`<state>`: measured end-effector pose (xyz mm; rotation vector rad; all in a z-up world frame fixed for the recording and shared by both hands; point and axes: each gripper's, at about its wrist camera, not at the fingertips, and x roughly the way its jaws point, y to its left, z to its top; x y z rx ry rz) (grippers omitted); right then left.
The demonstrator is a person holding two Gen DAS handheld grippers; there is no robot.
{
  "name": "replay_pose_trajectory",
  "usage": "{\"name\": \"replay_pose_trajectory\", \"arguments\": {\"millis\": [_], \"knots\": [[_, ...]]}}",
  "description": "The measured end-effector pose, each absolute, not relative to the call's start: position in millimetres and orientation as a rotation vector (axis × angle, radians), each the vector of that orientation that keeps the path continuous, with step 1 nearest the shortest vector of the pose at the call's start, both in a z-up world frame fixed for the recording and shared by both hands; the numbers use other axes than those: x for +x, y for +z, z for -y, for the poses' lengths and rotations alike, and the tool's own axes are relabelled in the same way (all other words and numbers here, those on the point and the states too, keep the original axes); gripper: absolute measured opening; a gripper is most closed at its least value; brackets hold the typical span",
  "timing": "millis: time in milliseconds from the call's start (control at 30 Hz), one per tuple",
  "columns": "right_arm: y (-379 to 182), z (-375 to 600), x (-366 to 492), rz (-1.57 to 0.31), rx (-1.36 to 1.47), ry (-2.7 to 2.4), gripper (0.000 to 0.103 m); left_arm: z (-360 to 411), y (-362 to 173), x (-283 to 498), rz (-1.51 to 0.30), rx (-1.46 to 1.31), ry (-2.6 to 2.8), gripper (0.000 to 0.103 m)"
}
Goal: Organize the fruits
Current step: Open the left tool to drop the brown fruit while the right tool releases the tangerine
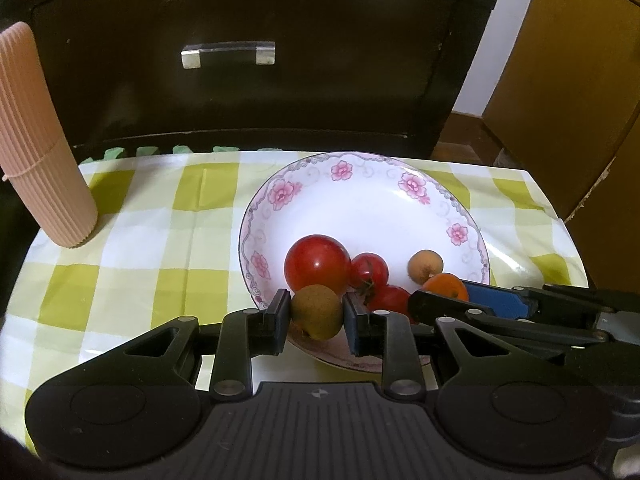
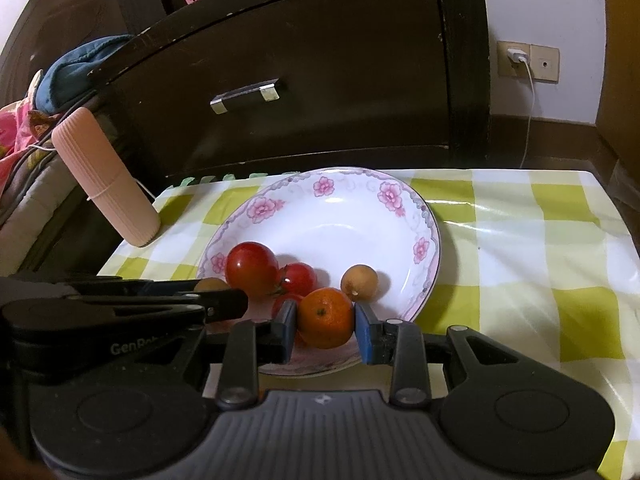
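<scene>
On my left, the ribbed pink tube [image 1: 44, 148] stands tilted on the green-checked tablecloth [image 1: 140, 248]. My left gripper [image 1: 316, 318] clamps a brownish round fruit [image 1: 316, 312], no long axis to it, over the floral plate's [image 1: 360, 200] near rim. My right gripper [image 2: 325, 324] pinches the tangerine [image 2: 326, 316], stem dimple facing me. Dark cabinet [image 2: 320, 92] behind.

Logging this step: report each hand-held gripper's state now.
Left hand-held gripper: closed on the round brownish-green fruit.
Right hand-held gripper: closed on the small round orange citrus.
</scene>
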<state>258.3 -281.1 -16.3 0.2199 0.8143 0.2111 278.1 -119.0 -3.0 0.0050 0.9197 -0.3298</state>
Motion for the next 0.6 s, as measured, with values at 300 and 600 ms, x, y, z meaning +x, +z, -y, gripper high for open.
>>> {"name": "replay_pose_trajectory", "arguments": {"millis": [300, 600], "knots": [[-14.5, 284.2, 257.5, -0.809, 0.244, 0.197, 0.033, 116.9, -1.1, 277.3, -0.917, -0.016, -0.319, 0.046], [-8.1, 286.4, 258.3, -0.789, 0.273, 0.191, 0.034, 110.1, 6.6, 276.0, -0.888, -0.039, -0.298, 0.053]]}}
